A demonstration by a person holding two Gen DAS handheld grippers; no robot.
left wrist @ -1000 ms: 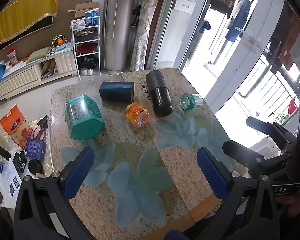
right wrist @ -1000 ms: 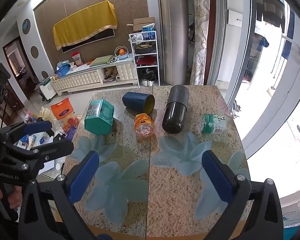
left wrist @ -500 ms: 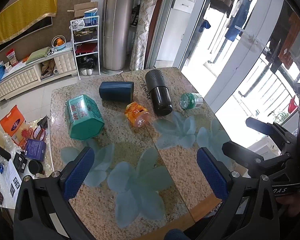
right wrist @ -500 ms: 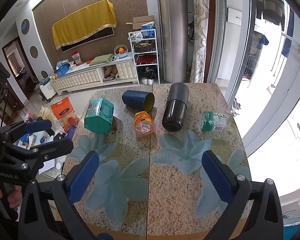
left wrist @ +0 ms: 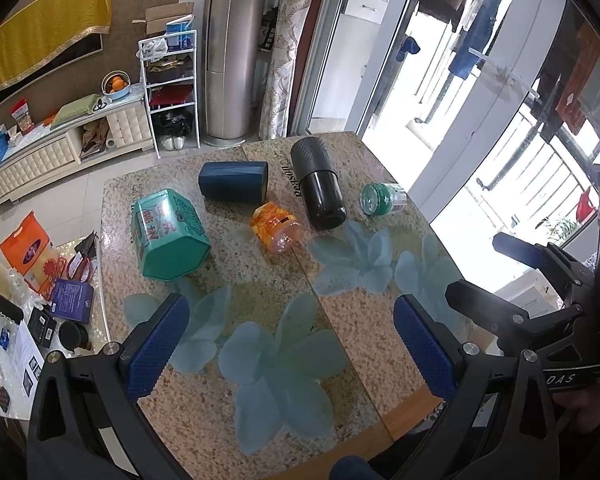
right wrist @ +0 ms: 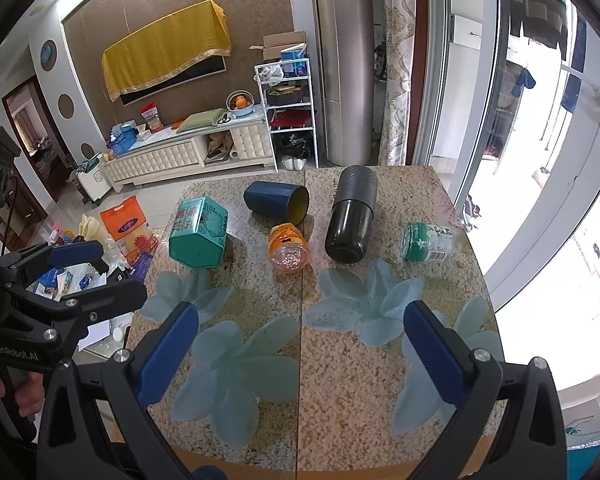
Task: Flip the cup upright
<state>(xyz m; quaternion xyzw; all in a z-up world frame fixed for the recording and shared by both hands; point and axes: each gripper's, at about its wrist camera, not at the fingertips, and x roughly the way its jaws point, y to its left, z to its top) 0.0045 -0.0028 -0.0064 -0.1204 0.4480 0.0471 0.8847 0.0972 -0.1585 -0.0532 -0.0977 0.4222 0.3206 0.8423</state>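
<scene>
With both the left tongs (left wrist: 288,344) and right tongs (right wrist: 302,350) spread apart and holding nothing, approach the dark blue plastic cup (right wrist: 276,202) lying sideways just behind the orange jar (right wrist: 289,246), gripping its wall squarely before rotating upright.

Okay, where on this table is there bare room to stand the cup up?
The near half of the table, between the row of things and both open grippers, is bare. The far half is crowded: tin, blue cup, orange jar, black flask, green jar.
</scene>
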